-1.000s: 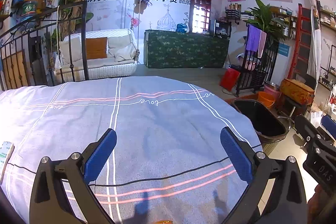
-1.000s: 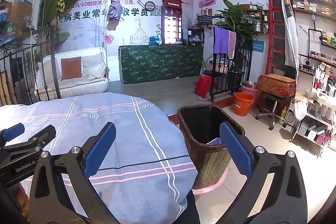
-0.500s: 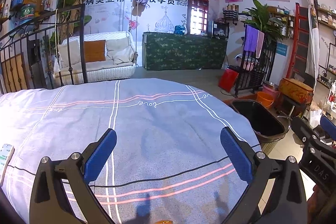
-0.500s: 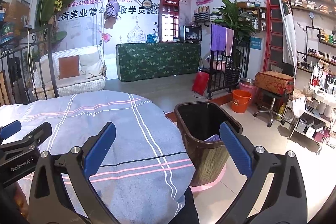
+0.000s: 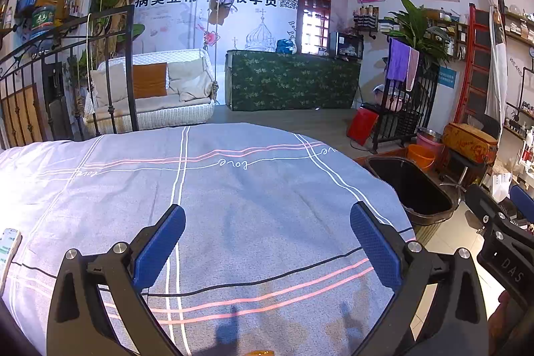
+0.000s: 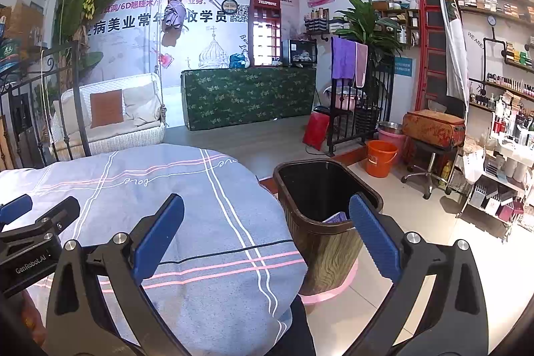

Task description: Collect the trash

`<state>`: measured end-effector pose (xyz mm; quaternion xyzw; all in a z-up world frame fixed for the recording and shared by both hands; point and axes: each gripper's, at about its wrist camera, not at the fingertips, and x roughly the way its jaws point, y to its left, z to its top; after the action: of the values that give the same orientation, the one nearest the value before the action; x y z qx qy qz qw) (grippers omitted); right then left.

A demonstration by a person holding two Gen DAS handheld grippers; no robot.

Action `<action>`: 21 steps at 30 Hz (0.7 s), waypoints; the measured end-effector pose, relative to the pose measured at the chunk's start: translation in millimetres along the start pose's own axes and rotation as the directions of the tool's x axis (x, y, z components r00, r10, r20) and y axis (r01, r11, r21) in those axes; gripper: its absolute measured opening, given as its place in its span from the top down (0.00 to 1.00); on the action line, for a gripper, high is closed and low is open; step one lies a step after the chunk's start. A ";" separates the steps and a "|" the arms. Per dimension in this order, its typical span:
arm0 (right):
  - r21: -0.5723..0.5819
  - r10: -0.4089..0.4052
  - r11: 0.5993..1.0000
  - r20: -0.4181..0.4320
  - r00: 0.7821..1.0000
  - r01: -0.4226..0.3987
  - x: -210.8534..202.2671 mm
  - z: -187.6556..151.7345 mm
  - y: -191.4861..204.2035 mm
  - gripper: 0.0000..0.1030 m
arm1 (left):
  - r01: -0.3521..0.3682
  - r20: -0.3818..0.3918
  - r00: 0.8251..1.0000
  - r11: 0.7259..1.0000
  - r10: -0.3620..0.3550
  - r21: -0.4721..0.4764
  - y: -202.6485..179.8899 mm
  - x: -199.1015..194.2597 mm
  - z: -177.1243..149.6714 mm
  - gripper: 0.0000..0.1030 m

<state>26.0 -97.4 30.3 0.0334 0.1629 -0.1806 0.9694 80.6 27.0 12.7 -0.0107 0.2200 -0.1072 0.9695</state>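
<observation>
Well, right under me lies a grey-blue bedsheet [image 5: 253,216] with pink and white stripes, smooth and bare apart from a small white-green packet [image 5: 8,251] at its left edge. My left gripper [image 5: 267,242] hangs over the middle of it, blue pads spread wide, nothing between them. My right gripper [image 6: 267,239] — just as wide open and empty — hangs over the sheet's right edge, where the cloth rounds off and drops to a pale tiled floor [image 6: 434,239]. Just beside that edge stands the brown waste bin [image 6: 320,242], black inside, something purple lying low in it. Past the bin the floor is open up to an orange bucket [image 6: 380,157] and a stool; farther back sit a white swing seat [image 5: 150,99] and a green-draped counter [image 5: 290,80].
</observation>
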 end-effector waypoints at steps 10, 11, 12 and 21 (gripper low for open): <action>-0.002 0.001 1.000 -0.002 1.000 -0.001 -0.5 0.7 -1.3 0.05 | 0.000 -0.002 1.000 1.000 0.000 -0.001 0.1 0.1 -0.1 0.05; -0.002 0.002 1.000 -0.004 1.000 -0.002 -0.3 0.5 -1.3 0.05 | 0.002 -0.002 1.000 1.000 -0.002 -0.002 0.0 0.3 0.0 0.05; -0.002 0.002 1.000 -0.004 1.000 -0.002 -0.4 0.5 -1.4 0.05 | 0.001 -0.002 1.000 1.000 -0.001 -0.001 -0.1 0.2 -0.1 0.05; -0.002 0.003 1.000 -0.004 1.000 -0.003 -0.3 0.9 -1.1 0.05 | 0.002 -0.002 1.000 1.000 -0.002 0.000 -0.7 -0.1 0.3 0.05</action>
<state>25.6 -98.4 31.3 0.0330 0.1650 -0.1787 0.9694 80.5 26.3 13.0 -0.0108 0.2211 -0.1080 0.9692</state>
